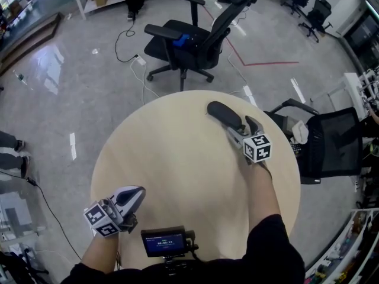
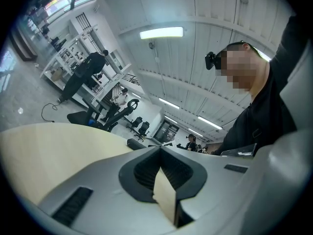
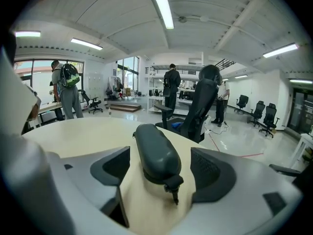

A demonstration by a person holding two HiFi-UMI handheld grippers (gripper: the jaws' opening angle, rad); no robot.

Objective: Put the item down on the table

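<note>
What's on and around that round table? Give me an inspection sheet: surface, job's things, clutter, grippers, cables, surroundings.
Surface: round pale table.
Job's things: dark zippered case lying flat on the table's far right part.
Clutter: nothing seen on the table; small lit-screen device at the near edge, support unclear.
Grippers: right gripper open, jaws either side of the case, pads clear of it; left gripper shut, empty.
Cables: floor cable beside the office chair.
Surroundings: second chair at right; red floor line.

Black sleeves [image 1: 269, 241] are worn; the grey plastic left gripper [image 1: 137, 195] and right gripper [image 1: 244, 126] are each fitted with a black-and-white marker cube [image 1: 257, 148].
</note>
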